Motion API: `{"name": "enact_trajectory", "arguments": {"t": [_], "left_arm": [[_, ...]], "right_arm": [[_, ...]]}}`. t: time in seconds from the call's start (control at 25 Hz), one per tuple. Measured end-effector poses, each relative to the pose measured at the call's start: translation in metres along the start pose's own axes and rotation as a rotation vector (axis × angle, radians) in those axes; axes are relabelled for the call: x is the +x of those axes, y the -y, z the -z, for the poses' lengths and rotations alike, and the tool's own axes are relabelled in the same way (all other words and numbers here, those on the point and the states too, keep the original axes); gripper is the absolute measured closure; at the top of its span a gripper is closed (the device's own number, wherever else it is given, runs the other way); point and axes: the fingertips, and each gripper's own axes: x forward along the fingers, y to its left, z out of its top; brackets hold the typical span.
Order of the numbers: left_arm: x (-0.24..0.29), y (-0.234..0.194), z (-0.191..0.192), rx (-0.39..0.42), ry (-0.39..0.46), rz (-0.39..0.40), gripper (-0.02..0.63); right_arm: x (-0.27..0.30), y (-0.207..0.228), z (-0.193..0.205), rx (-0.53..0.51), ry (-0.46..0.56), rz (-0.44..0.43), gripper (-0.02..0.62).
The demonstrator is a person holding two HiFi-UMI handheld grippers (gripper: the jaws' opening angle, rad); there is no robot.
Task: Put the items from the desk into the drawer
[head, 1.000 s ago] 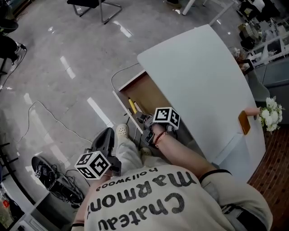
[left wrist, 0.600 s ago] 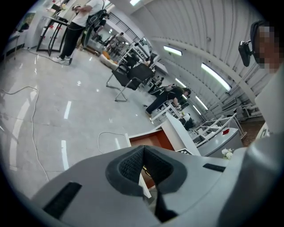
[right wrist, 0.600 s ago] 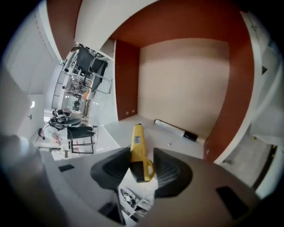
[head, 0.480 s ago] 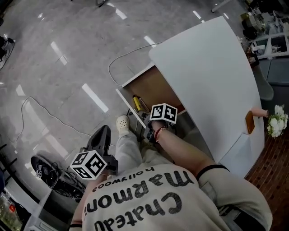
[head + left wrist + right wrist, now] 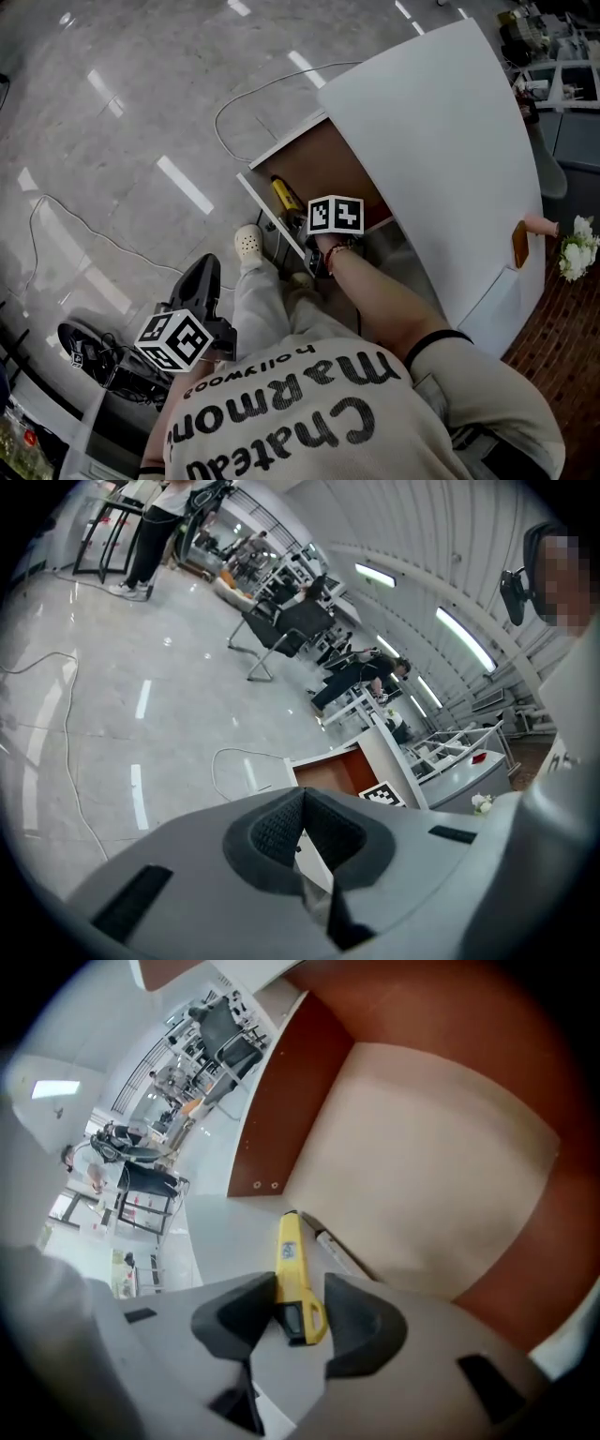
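Drawer (image 5: 422, 1147) space below the white desk (image 5: 431, 141) is shown pulled open, its pale bottom mostly bare. A yellow tool (image 5: 292, 1269) is laid flat along the drawer's front wall, and a pen (image 5: 337, 1249) is seen just beside it, on the side toward the drawer's middle. The right gripper (image 5: 298, 1302) is pointed steeply down into the front of the drawer. Its jaws are held apart, with the near end of the yellow tool between them; a sliver of gap is seen at one pad, so the tool is not clamped. The left gripper (image 5: 302, 832) is held low over the grey floor (image 5: 122, 122), well apart from the drawer. Its jaws are pressed together with nothing between them. A cable (image 5: 244, 103) is seen looped on the floor by the drawer's far corner.
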Motion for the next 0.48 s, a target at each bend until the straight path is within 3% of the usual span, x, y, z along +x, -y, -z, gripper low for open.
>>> {"name": "enact_trajectory", "arguments": {"t": [0.48], "left_arm": [[-0.005,-0.021,0.016,-0.034,-0.01,-0.026,0.604]], "right_arm": [[0.018,0.021,-0.001,-0.311,-0.012,0.146,0.425]]}}
